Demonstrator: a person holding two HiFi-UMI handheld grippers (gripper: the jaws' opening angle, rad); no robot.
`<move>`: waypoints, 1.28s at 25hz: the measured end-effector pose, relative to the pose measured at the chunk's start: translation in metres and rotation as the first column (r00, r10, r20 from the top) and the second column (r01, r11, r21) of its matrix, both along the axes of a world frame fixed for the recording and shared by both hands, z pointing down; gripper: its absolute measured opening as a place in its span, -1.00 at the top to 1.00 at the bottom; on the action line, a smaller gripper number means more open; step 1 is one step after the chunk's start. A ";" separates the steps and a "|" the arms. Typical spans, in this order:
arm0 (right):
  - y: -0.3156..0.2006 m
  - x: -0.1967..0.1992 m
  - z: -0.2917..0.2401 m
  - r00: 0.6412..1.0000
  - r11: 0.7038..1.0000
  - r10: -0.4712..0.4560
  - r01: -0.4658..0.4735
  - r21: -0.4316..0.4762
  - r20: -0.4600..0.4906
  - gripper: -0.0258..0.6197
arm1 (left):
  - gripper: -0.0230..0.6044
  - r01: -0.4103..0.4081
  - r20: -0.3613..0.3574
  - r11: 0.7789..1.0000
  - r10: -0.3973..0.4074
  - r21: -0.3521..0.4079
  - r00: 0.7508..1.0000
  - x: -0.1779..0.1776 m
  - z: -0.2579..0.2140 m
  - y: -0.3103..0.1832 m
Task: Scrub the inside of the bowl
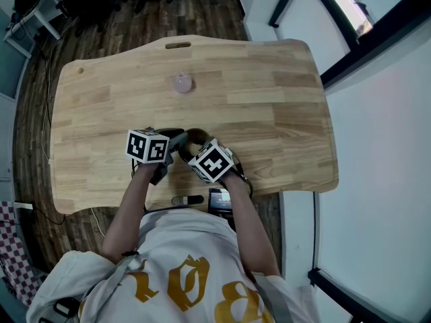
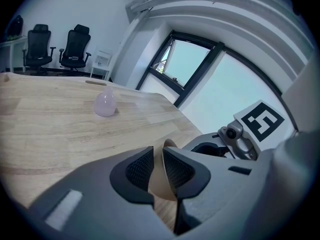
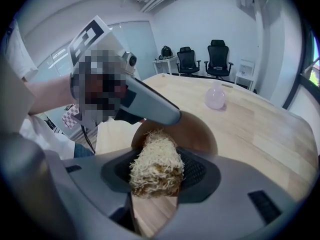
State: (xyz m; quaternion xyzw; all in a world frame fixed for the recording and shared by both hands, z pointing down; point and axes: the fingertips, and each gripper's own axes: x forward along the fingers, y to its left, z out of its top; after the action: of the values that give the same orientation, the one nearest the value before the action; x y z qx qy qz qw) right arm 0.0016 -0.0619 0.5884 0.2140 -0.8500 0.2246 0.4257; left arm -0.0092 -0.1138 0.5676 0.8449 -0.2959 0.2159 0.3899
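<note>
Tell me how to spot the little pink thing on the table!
Find the big wooden table. Near its far edge, just before the slot cut in the wood, stands a small pale pink vase. It is alone, see-through, round below and narrow on top; the brown bowl is held close to the person.

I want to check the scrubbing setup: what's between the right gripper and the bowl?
A pale fibrous scrubber, clamped in the right gripper, its tip reaching into the brown bowl. The right gripper view shows it.
</note>
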 end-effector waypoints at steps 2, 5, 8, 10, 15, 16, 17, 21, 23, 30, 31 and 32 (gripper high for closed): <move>0.001 0.002 0.002 1.000 1.000 0.006 -0.006 -0.017 -0.007 0.31 | 0.77 0.000 0.002 1.000 0.000 0.002 1.000 0.000 0.000 0.000; 0.002 0.007 0.005 0.999 0.999 0.020 -0.021 -0.034 -0.028 0.31 | 0.77 0.002 -0.002 1.000 -0.002 0.002 1.000 0.001 -0.002 0.000; 0.002 0.011 0.008 0.998 0.998 0.040 -0.043 -0.048 -0.053 0.31 | 0.77 0.003 0.000 1.000 -0.003 0.006 1.000 -0.001 -0.003 0.000; 0.002 0.012 0.010 0.996 0.996 0.060 -0.063 -0.057 -0.063 0.31 | 0.76 0.003 -0.003 1.000 -0.003 0.007 1.000 0.000 -0.003 -0.001; -0.006 0.018 0.015 0.989 0.991 0.129 -0.131 -0.024 -0.076 0.31 | 0.75 -0.002 -0.009 1.000 0.002 0.005 1.000 0.005 -0.002 0.001; -0.009 0.018 0.013 0.986 0.989 0.145 -0.146 -0.008 -0.078 0.31 | 0.75 -0.004 -0.011 1.000 0.004 0.005 1.000 0.006 -0.003 0.001; -0.011 0.019 0.012 0.984 0.987 0.158 -0.158 0.009 -0.081 0.31 | 0.75 -0.006 -0.013 1.000 0.006 0.005 1.000 0.007 -0.004 0.001; -0.021 0.022 0.009 0.980 0.982 0.179 -0.174 0.071 -0.084 0.31 | 0.75 -0.007 -0.028 1.000 0.007 0.001 1.000 0.007 -0.006 0.000; -0.023 0.020 0.006 0.982 0.982 0.175 -0.168 0.089 -0.074 0.31 | 0.75 -0.004 -0.036 1.000 0.004 -0.008 0.999 0.006 -0.006 0.000; -0.021 0.008 -0.001 0.990 0.985 0.134 -0.129 0.116 -0.033 0.31 | 0.75 -0.003 -0.042 1.000 0.003 -0.016 0.999 0.007 -0.005 0.001; -0.020 0.006 -0.001 0.992 0.986 0.125 -0.122 0.113 -0.025 0.31 | 0.75 -0.001 -0.044 1.000 0.000 -0.015 0.999 0.007 -0.006 0.001; -0.019 0.004 -0.002 0.993 0.988 0.116 -0.114 0.109 -0.016 0.31 | 0.75 0.001 -0.044 1.000 -0.002 -0.013 0.999 0.007 -0.007 0.000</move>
State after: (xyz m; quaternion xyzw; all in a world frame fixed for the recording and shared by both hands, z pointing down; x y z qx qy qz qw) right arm 0.0059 -0.0809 0.5864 0.2877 -0.8424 0.2004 0.4092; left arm -0.0026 -0.1139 0.5610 0.8467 -0.2864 0.1987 0.4020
